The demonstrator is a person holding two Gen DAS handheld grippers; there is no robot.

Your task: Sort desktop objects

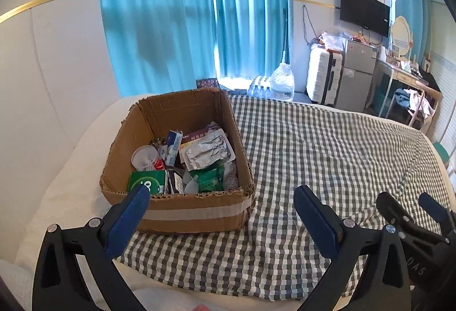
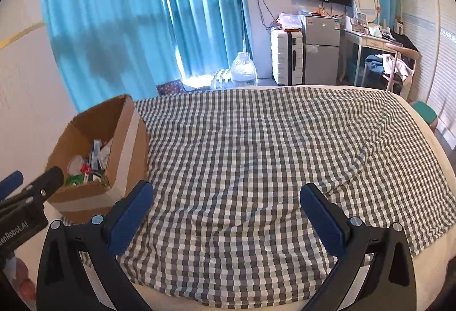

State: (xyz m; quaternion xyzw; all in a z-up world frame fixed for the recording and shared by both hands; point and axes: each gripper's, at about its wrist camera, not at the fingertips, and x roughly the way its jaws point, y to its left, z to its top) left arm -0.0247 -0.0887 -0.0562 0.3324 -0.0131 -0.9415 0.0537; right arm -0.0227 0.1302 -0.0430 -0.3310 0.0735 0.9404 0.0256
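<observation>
A cardboard box [image 1: 182, 157] sat at the left of the bed [image 1: 71, 168], partly on the white bedding and partly on the checked cloth [image 1: 313, 154], its flaps torn off and a pale tape band across its near wall. Inside, from the left, lay a clear plastic cup [image 1: 144, 158] on its side, with a green carton [image 1: 148, 182] in the near left corner below it. Next came a blue-and-white small box [image 1: 173, 147] standing on end, then a crumpled foil blister pack [image 1: 207, 152] over a purple-edged packet [image 1: 196, 136], and a green wrapper [image 1: 209, 180] toward the near right corner. The items were piled loosely and touched one another. The left gripper [image 1: 222, 197] hovered just in front of the box, its jaws spread wide and holding nothing; the blue pad of its left finger overlapped the box's near wall in the left wrist view. To its right the right gripper [image 2: 226, 197] hung over the bare checked cloth, jaws likewise spread wide with nothing between them, and its black body showed at the right edge of the left wrist view. In the right wrist view the box [image 2: 99, 157] stood at the far left, beside the left gripper's black body. Beyond the bed stood blue curtains [image 1: 185, 11], a water jug [image 1: 282, 81], a white suitcase [image 1: 323, 77] and a small fridge [image 1: 357, 71].
</observation>
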